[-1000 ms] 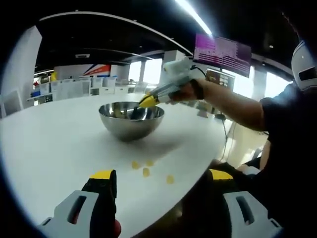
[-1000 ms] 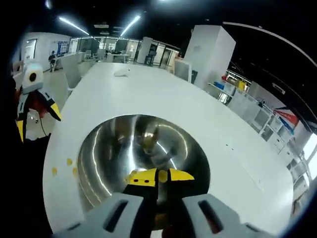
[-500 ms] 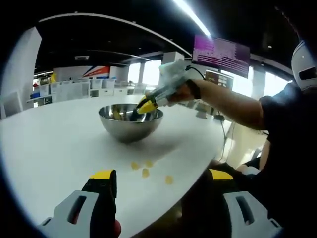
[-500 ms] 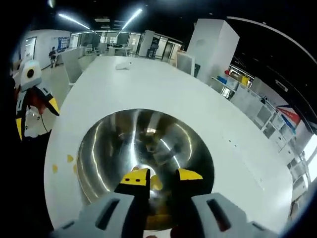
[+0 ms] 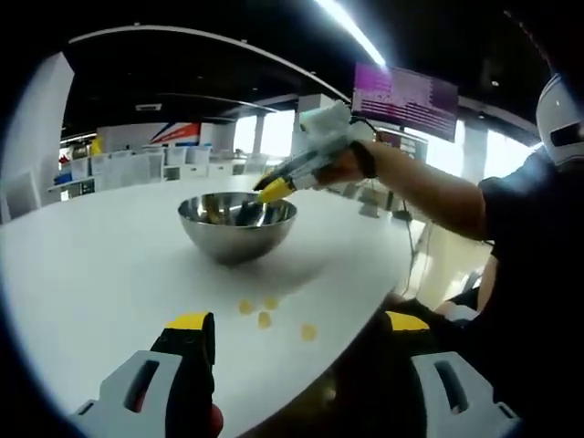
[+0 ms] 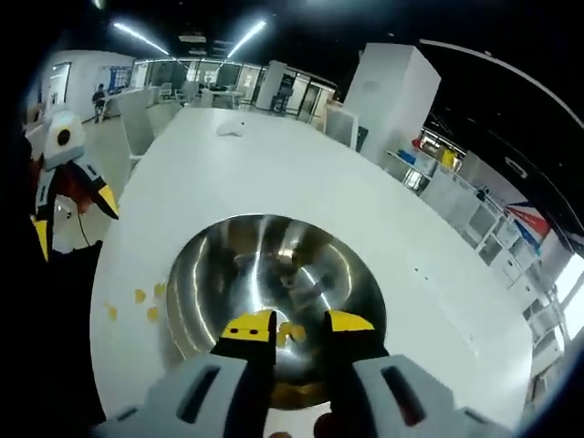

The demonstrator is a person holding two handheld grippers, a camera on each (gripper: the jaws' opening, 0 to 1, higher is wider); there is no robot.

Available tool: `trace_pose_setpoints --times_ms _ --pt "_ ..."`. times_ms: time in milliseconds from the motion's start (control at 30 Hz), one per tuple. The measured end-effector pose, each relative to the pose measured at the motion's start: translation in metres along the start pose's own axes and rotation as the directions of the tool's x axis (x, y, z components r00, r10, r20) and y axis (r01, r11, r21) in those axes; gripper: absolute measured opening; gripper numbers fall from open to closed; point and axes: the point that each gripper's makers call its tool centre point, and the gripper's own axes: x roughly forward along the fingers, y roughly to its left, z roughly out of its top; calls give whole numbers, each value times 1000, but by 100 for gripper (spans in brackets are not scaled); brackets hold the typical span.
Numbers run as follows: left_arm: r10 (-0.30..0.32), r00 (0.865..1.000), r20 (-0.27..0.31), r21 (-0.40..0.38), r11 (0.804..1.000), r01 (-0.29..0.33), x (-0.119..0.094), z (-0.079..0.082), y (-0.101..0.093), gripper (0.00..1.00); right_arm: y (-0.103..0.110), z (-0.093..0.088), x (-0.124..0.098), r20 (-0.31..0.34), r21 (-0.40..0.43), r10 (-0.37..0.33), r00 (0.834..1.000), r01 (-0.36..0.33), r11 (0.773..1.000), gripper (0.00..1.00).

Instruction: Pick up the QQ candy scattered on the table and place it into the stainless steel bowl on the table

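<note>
**Over the bowl, jaws parted**

From the left gripper view, the left gripper (image 5: 292,333) hangs near the table (image 5: 91,274) edge, jaws wide apart and empty. Four QQ candies (image 5: 265,318) lie just beyond it, near the stainless steel bowl (image 5: 237,224). Over the bowl's right rim sits the right gripper (image 5: 272,188).

From the right gripper view, the right gripper's jaws stand slightly parted, holding nothing, above a candy piece (image 6: 290,332) inside the bowl.
</note>
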Motion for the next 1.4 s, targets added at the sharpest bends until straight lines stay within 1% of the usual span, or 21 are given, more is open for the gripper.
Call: trace_pose_setpoints --times_ms 33,67,167,267,333,500,533,600,667,700,833,900,933,1000,1067,1167,1300,1400 --pt "0 1000 0 1 1000 0 0 0 0 74 1 2 -3 11 2 2 1000 -2 1000 21" --pt "1 1000 0 0 1000 -1 0 0 0 74 13 8 -14 50 16 9 999 -10 1000 21" --pt "3 1000 -3 2 1000 -3 0 0 0 74 19 11 -37 95 49 -1 995 -4 999 21" --pt "4 1000 2 2 1000 -4 0 1 1 74 24 9 -62 141 87 -38 989 26 996 20" --pt "3 1000 4 5 1000 -3 0 2 0 74 28 6 -76 166 106 -50 985 32 994 19" --pt "0 1000 -1 3 1000 0 3 0 -1 74 40 1 -104 219 148 -79 973 47 988 19" --pt "-1 1000 -2 3 1000 1 3 0 -1 74 50 0 -110 233 159 -86 969 49 986 19" --pt "-4 1000 -3 4 1000 4 4 0 -2 74 60 -3 -121 263 184 -92 960 44 982 19" --pt "-4 1000 -2 3 1000 4 5 1 -2 74 67 -6 -127 292 219 -94 952 29 975 19" --pt "-4 1000 -1 3 1000 4 5 1 -2 74 71 -12 -131 297 231 -97 950 27 972 19" --pt "-7 1000 -7 8 1000 7 7 1 -3 74 83 -26 -140 315 273 -122 941 33 962 19" --pt "-7 1000 -7 10 1000 7 8 2 -4 74 86 -30 -145 340 309 -148 929 38 950 19" --pt "-7 1000 -6 11 1000 7 8 3 -4 74 85 -33 -148 352 344 -173 920 45 938 19" --pt "-11 1000 -7 15 1000 11 9 4 -7 74 87 -37 -154 375 374 -194 906 44 926 19" --pt "-13 1000 -9 18 1000 13 9 5 -8 74 91 -40 -158 390 387 -206 898 43 921 18" --pt "-11 1000 -15 20 1000 11 9 4 -8 74 95 -44 -159 393 393 -211 895 44 919 18" --pt "-9 1000 -15 23 1000 9 9 6 -9 74 105 -51 -157 378 381 -199 904 44 923 18" --pt "-11 1000 -19 26 1000 12 9 5 -10 74 110 -54 -155 374 386 -189 908 33 922 18"
